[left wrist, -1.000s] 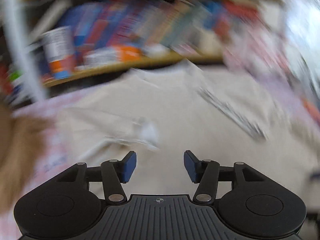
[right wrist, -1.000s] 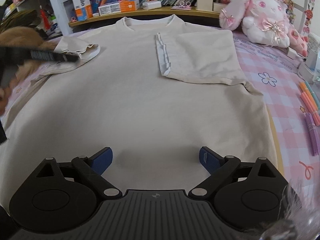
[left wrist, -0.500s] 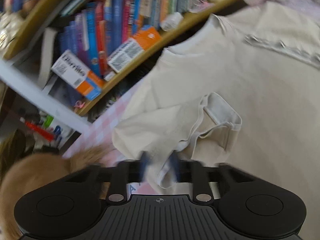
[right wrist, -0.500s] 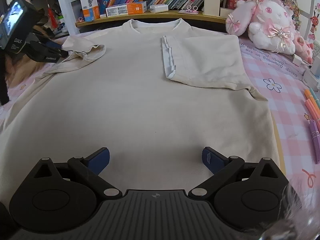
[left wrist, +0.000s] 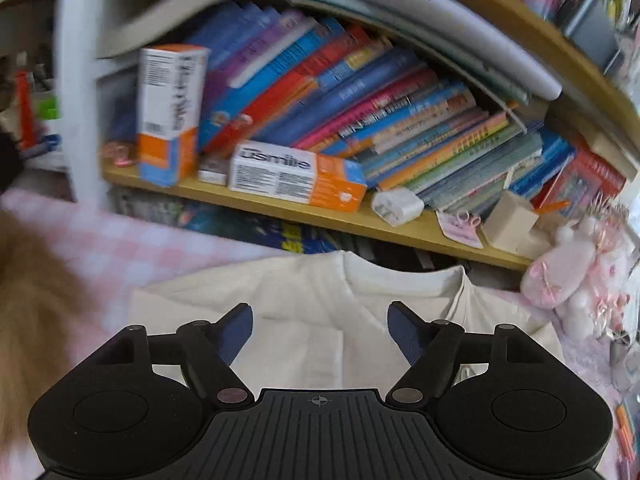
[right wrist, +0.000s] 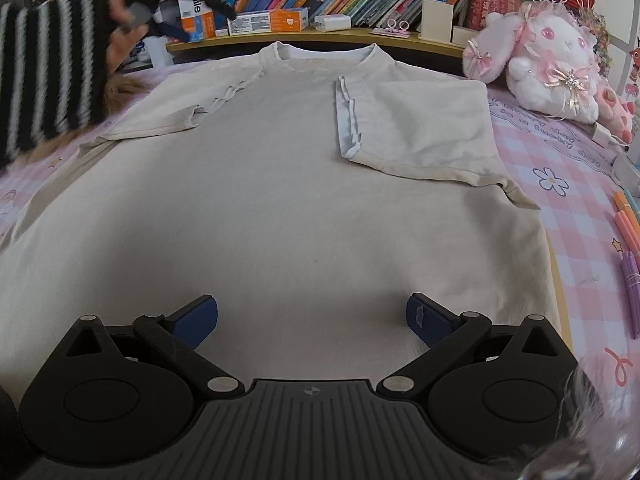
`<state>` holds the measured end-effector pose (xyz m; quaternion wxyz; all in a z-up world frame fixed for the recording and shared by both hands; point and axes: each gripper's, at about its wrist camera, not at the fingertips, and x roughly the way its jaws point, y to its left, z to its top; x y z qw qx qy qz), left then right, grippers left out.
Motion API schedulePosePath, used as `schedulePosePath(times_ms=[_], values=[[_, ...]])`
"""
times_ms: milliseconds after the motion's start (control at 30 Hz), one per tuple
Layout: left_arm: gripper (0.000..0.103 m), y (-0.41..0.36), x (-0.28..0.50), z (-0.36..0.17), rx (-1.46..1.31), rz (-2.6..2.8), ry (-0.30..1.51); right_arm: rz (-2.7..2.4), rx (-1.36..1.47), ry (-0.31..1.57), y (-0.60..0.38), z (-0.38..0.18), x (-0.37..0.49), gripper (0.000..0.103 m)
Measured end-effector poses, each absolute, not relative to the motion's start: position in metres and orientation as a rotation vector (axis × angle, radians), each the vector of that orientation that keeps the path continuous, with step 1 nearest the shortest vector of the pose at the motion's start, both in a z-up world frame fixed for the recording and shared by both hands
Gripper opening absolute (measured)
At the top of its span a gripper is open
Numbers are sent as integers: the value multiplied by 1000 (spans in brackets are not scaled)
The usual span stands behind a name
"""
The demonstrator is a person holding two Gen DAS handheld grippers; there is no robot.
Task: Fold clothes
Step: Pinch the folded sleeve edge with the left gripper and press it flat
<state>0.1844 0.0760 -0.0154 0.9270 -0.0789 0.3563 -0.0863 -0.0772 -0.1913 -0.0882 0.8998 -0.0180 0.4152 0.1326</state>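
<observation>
Having dropped the left sleeve (right wrist: 176, 116) folded inward, the left gripper (left wrist: 320, 332) is opening empty while the right gripper (right wrist: 312, 320) is hovering wide apart over the cream cotton T-shirt (right wrist: 280, 208), body folds remaining.

1. Cream short-sleeve T-shirt (right wrist: 280, 184) is lying flat, spread out on the pink checked cloth, neckline pointing toward the bookshelf.
2. Collar (right wrist: 324, 54) is sitting open at the far edge, with a paler inner band showing.
3. Right sleeve (right wrist: 416, 128) is lying folded inward over the chest, hem edge running nearly straight, with a pale lining showing.
4. Left sleeve (right wrist: 168, 116) is lying folded inward too, hem slightly bunched and wrinkled.
5. Body is lying smooth, with the lower hem out of view.
</observation>
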Motion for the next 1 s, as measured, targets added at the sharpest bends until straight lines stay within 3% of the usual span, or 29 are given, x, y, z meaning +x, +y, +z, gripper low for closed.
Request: schedulePosePath(times_ms=[33,100,133,167,233,333,367,433,467,633,767,1000], values=[[74,71,174,-19,-110,-204,745,277,-35,858,-192,-88,-77,102],[58,48,148,-27,88,-255,772,283,-35,856,-192,-88,-77,103],[40,35,138,-32,183,-275,783,284,-39,856,-192,-88,-77,103],[32,26,132,-40,248,-273,798,284,-44,857,-191,-88,-77,103],[29,8,121,-57,366,-258,829,284,-51,860,-190,-88,-76,103],[3,6,117,-61,341,-222,829,286,-62,867,-189,-88,-75,103],[0,10,117,-54,274,-240,841,288,-65,868,-189,-88,-74,103],[0,15,115,-48,239,-306,870,292,-70,869,-190,-88,-75,103],[10,18,114,-46,227,-340,885,294,-73,867,-190,-88,-75,103],[26,77,125,-18,2,-326,812,295,-87,871,-189,-88,-77,103],[25,154,174,-13,-255,-136,769,287,-107,873,-186,-89,-80,103],[23,197,239,-58,-241,-21,899,244,-95,907,-182,-87,-80,103]])
